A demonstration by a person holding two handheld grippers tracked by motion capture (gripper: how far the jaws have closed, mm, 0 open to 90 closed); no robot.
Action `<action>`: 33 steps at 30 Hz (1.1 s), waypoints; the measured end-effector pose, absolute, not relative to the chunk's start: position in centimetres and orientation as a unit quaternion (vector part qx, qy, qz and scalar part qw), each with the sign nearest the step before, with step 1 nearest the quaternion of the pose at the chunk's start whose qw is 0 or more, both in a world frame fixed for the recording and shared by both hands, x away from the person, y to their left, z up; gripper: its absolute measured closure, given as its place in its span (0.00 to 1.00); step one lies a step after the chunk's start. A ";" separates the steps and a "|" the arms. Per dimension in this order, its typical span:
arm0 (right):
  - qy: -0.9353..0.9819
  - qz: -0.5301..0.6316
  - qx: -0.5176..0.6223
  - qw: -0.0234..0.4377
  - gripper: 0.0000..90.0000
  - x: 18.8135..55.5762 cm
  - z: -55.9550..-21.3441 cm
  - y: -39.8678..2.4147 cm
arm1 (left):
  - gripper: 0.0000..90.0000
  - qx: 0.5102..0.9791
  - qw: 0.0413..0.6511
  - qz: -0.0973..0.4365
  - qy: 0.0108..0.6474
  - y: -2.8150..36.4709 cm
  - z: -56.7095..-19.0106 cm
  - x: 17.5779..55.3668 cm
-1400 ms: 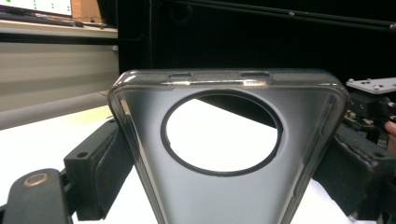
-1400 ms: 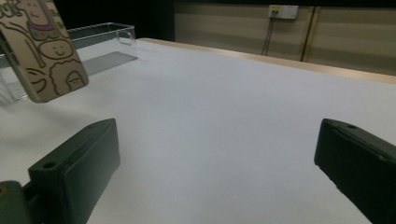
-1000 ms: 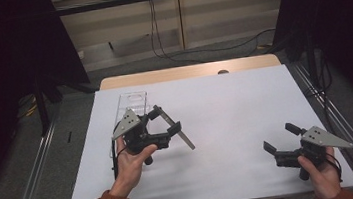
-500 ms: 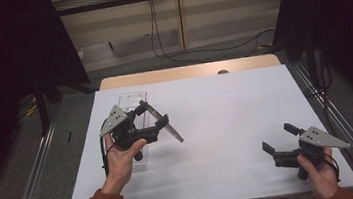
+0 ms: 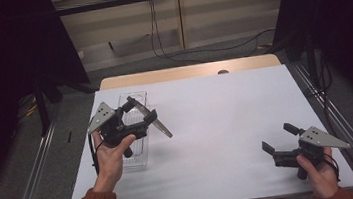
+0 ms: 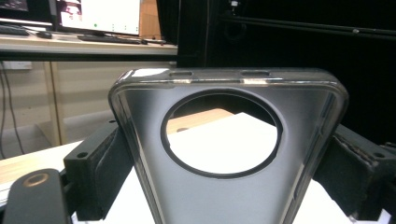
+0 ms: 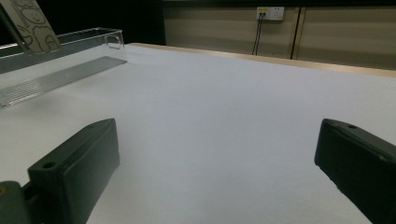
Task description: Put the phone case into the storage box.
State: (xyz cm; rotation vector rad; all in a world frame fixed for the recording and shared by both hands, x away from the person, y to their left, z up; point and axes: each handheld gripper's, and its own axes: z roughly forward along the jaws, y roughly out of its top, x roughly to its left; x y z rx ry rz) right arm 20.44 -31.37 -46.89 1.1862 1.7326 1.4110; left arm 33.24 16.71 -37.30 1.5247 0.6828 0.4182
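My left gripper is raised over the left part of the white table, shut on a grey translucent phone case. In the left gripper view the case stands between the jaws, its round camera hole facing me, with the gripper clamping its two long edges. The case's patterned side appears at the top left of the right gripper view. My right gripper rests low near the table's front right corner. It is open with nothing between its fingers.
A clear acrylic tray lies lengthwise on the table's left side, under the left gripper; the same tray is in the right gripper view. The white sheet covers the table. Cables and dark curtains stand beyond the far edge.
My left gripper has carried the phone case leftward and away from me, from the table's middle-left to above the clear tray. The right gripper has stayed put.
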 end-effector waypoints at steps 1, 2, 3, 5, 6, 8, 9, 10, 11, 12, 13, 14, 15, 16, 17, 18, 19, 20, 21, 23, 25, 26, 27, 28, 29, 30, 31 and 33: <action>0.654 0.532 0.446 0.301 0.00 20.5 -46.9 -31.4 | 0.14 0.680 0.644 0.188 0.295 17.1 -37.2 33.3; 0.652 0.533 0.447 0.301 0.00 20.5 -46.9 -31.4 | 0.14 0.671 0.651 0.189 0.301 17.0 -37.1 33.3; 0.652 0.533 0.447 0.302 0.00 20.5 -46.9 -31.4 | 0.14 0.669 0.651 0.191 0.303 17.1 -37.1 33.3; 0.652 0.533 0.447 0.303 0.00 20.5 -46.9 -31.5 | 0.14 0.667 0.653 0.193 0.303 17.4 -36.9 33.4; 0.651 0.533 0.448 0.303 0.00 20.5 -46.9 -31.4 | 0.14 0.665 0.652 0.195 0.307 17.6 -36.8 33.4; 0.654 0.532 0.446 0.301 0.00 20.5 -46.9 -31.4 | 0.13 0.662 0.653 0.199 0.309 18.0 -36.6 33.6; 0.654 0.532 0.445 0.303 0.00 20.5 -46.9 -31.4 | 0.13 0.662 0.651 0.203 0.310 18.3 -36.5 33.6; 0.653 0.533 0.446 0.302 0.00 20.4 -46.9 -31.4 | 0.14 0.657 0.654 0.203 0.314 18.4 -36.4 33.6; 0.652 0.534 0.444 0.303 0.00 20.5 -46.9 -31.4 | 0.13 0.658 0.655 0.206 0.309 18.7 -36.3 33.7; 0.652 0.534 0.445 0.304 0.00 20.4 -46.9 -31.4 | 0.13 0.656 0.654 0.209 0.313 18.9 -36.2 33.7; 0.652 0.534 0.444 0.304 0.00 20.4 -46.9 -31.4 | 0.13 0.658 0.652 0.214 0.310 19.0 -36.1 33.7; 0.650 0.534 0.447 0.304 0.00 20.5 -46.9 -31.4 | 0.13 0.659 0.651 0.215 0.311 19.1 -36.1 33.7; 0.649 0.534 0.448 0.305 0.00 20.5 -46.9 -31.4 | 0.13 0.658 0.651 0.216 0.310 19.1 -36.0 33.8; 0.648 0.535 0.448 0.305 0.00 20.4 -46.9 -31.4 | 0.13 0.661 0.648 0.219 0.308 19.2 -36.0 33.8; 0.650 0.534 0.445 0.305 0.00 20.4 -46.8 -31.4 | 0.14 0.657 0.650 0.219 0.312 19.1 -36.0 33.8; 0.651 0.534 0.445 0.305 0.00 20.4 -46.8 -31.4 | 0.14 0.657 0.649 0.220 0.313 19.1 -35.9 33.8; 0.651 0.533 0.445 0.306 0.00 20.4 -46.9 -31.4 | 0.14 0.655 0.650 0.219 0.317 19.1 -35.9 33.7; 0.652 0.534 0.444 0.305 0.00 20.4 -46.9 -31.4 | 0.13 0.658 0.647 0.220 0.317 19.2 -35.9 33.7; 0.651 0.534 0.445 0.305 0.00 20.4 -46.9 -31.4 | 0.14 0.664 0.642 0.223 0.311 19.3 -35.8 33.7; 0.651 0.534 0.444 0.305 0.00 20.4 -46.9 -31.4 | 0.14 0.657 0.645 0.222 0.321 19.3 -35.7 33.7; 0.652 0.534 0.444 0.305 0.00 20.4 -46.9 -31.4 | 0.14 0.654 0.644 0.227 0.325 19.5 -35.6 33.8; 0.652 0.534 0.444 0.306 0.00 20.4 -46.9 -31.4 | 0.14 0.652 0.645 0.227 0.327 19.6 -35.6 33.9; 0.652 0.534 0.443 0.305 0.00 20.4 -46.8 -31.4 | 0.13 0.652 0.643 0.230 0.329 19.8 -35.5 34.0; 0.653 0.534 0.442 0.306 0.00 20.4 -46.8 -31.4 | 0.13 0.652 0.642 0.235 0.329 19.9 -35.5 34.1; 0.651 0.534 0.443 0.307 0.00 20.4 -46.8 -31.4 | 0.14 0.652 0.639 0.236 0.332 20.1 -35.5 34.2; 0.652 0.536 0.442 0.305 0.00 20.3 -46.8 -31.4 | 0.13 0.650 0.639 0.239 0.334 20.2 -35.4 34.3; 0.652 0.537 0.442 0.303 0.00 20.3 -46.8 -31.4 | 0.13 0.651 0.636 0.242 0.336 20.5 -35.4 34.4; 0.650 0.537 0.443 0.306 0.00 20.4 -46.9 -31.3 | 0.14 0.645 0.636 0.248 0.343 20.8 -35.2 34.5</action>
